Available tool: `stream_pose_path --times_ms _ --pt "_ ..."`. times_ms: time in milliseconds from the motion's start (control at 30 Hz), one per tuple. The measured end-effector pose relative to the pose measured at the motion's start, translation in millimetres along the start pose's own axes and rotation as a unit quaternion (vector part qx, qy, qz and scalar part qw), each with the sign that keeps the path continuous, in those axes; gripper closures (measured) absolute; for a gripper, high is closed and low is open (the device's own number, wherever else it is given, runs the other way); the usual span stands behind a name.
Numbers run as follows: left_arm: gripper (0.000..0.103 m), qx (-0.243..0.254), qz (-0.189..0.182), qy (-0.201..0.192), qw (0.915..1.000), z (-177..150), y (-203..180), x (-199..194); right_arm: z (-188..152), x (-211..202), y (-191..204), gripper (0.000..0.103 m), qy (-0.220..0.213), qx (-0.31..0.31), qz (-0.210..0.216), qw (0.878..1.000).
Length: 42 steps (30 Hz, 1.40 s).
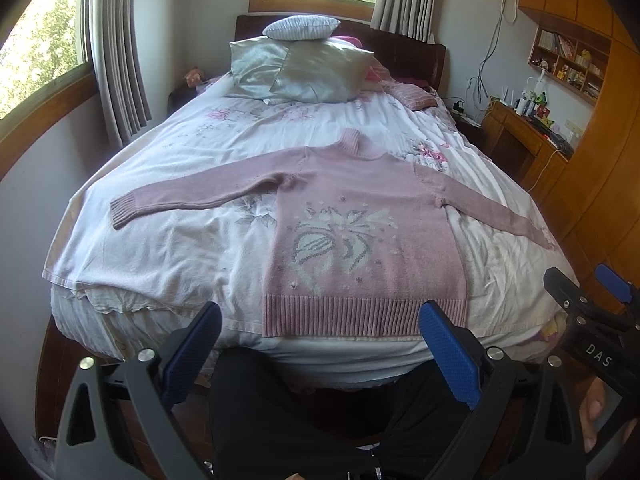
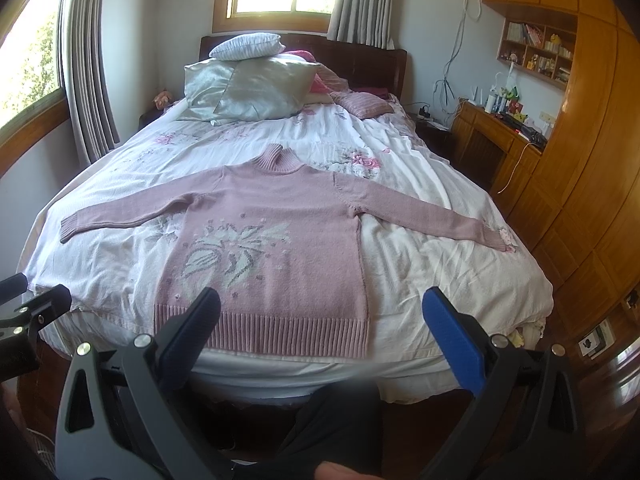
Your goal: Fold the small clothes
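Sweater [image 1: 360, 220] lies flat on the bed [image 1: 168, 248], front side up with the knitted flower pattern showing, both sleeves stretched out to the sides and the ribbed hem [image 1: 360, 316] along the near edge of the mattress. The collar points toward the pillows [image 1: 300, 68] at the headboard. Nothing is folded yet, so I judge the task is at its very beginning.

Left claw [image 1: 320, 356] is wide open and holds nothing; it hangs in front of the bed edge, just before the hem and not touching it. Right claw [image 2: 320, 340] is also wide open and empty, at a similar place a little more to the right side of the sweater.

For a good first fold, each claw should probably take one sleeve [image 2: 420, 216] near the cuff, or the left one takes the left sleeve [image 1: 180, 196] while the other holds the body still. The pads should pinch only the knit and not the floral sheet [image 2: 400, 288] under it, because the sheet is wrinkled and can lift together with the cloth. The sleeve should go across the chest in a straight line, so the side edge stays parallel to the body. The knit looks soft and stretchy, so a slow pull without dragging is better, otherwise the flat body may slide toward the bed edge
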<state>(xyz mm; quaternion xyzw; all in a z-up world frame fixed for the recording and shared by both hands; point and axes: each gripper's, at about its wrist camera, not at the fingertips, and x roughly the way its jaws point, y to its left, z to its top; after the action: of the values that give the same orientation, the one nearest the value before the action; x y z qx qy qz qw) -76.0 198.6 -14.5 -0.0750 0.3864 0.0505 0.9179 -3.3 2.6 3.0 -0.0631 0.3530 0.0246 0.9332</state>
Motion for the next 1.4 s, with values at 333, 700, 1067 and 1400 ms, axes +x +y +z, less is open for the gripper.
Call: stream_pose_path --times_ms 333,700,1067,1400 --pt "0.004 0.000 0.001 0.001 1.0000 -0.3 0.5 0.9 -1.8 2.7 -0.8 0.002 0.003 0.000 -0.001 1.000" --pt "0.004 0.017 -0.023 -0.009 0.9995 12.6 -1.1 60.7 5.6 68.1 -40.3 0.003 -0.002 0.022 0.036 0.999" --pt "0.004 0.010 -0.122 0.045 0.9914 27.8 -10.9 164.2 14.6 238.8 -232.9 0.033 0.079 0.241 0.052 0.966" --pt "0.004 -0.038 -0.139 0.077 0.9866 26.7 -8.2 210.8 -42.0 365.0 -442.1 0.083 0.082 0.551 0.114 0.823"
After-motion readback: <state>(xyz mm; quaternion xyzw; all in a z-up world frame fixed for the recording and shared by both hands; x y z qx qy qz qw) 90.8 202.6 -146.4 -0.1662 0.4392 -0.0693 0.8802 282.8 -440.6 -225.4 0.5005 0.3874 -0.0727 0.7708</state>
